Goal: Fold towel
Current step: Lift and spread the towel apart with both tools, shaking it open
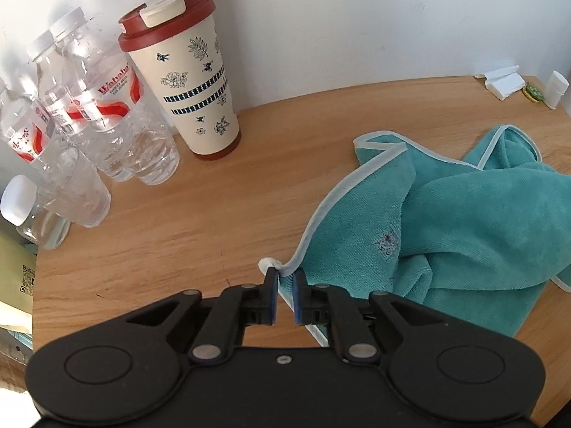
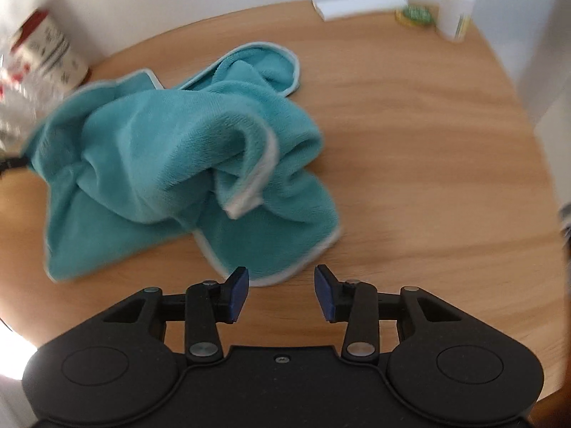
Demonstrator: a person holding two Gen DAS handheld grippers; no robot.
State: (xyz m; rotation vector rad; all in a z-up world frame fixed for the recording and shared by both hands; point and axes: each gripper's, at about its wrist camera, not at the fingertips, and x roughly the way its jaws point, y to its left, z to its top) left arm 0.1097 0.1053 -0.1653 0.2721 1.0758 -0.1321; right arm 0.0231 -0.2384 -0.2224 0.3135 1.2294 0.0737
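Observation:
A crumpled teal towel point(image 1: 481, 214) with pale trim lies on the round wooden table point(image 1: 214, 214). In the left wrist view my left gripper point(image 1: 284, 285) is shut on the towel's near left corner, and the trimmed edge runs between its blue pads. In the right wrist view the towel point(image 2: 160, 135) is bunched in a heap left of centre. My right gripper point(image 2: 281, 285) stands open just short of the towel's near corner point(image 2: 271, 278), nothing between its fingers. A dark piece at the towel's left tip point(image 2: 10, 164) looks like the left gripper.
A cream travel cup with a red lid point(image 1: 185, 71) and several clear water bottles point(image 1: 107, 107) stand at the back left by the wall. A white block point(image 2: 357, 1), a green round item point(image 2: 415, 14) and a white container point(image 2: 455, 10) sit far right. The table edge point(image 2: 535, 164) curves on the right.

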